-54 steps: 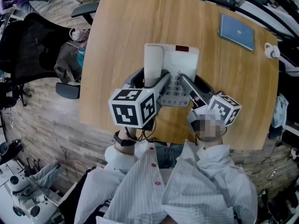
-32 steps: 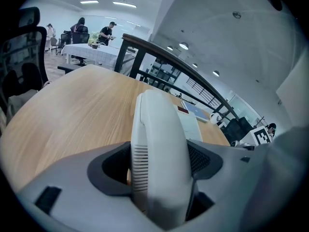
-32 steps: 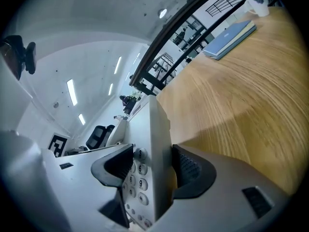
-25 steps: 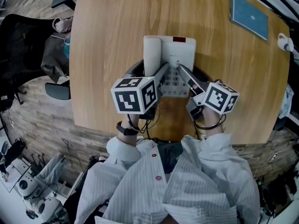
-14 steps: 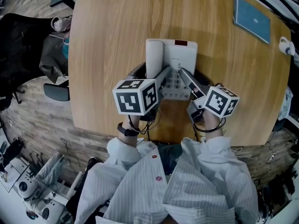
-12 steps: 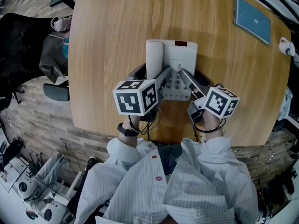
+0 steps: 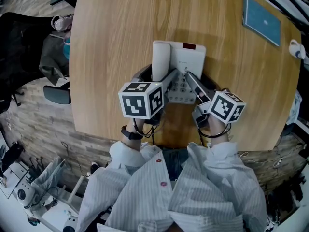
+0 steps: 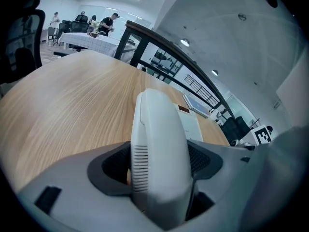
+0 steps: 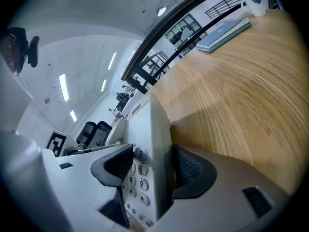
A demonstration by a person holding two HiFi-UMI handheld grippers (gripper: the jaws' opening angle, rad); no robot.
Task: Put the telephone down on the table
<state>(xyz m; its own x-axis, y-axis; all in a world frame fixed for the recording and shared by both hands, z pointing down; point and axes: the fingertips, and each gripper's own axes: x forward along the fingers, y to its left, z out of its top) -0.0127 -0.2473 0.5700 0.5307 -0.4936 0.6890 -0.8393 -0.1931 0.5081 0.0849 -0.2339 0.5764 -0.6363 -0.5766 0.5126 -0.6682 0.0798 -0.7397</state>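
The white telephone (image 7: 187,62) is gripped from both sides over the wooden table (image 7: 116,42). Its handset (image 7: 161,59) rests in the cradle on the left side. My left gripper (image 7: 165,82) is shut on the handset (image 8: 157,144), whose near end fills the space between the dark pads (image 8: 113,163). My right gripper (image 7: 194,84) is shut on the telephone's right edge (image 9: 157,144), with the keypad (image 9: 137,178) against the inner pad. The telephone casts a shadow on the wood just beyond it. Whether its base touches the table is hidden.
A blue book (image 7: 262,21) lies at the table's far right, with a white mug (image 7: 295,47) past it at the edge. A black chair (image 7: 24,47) stands off the table's left side. The table's near edge (image 7: 174,146) runs just behind the grippers.
Both grippers keep the same hold on the telephone. Over the last second everything has shifted only slightly in the head view.
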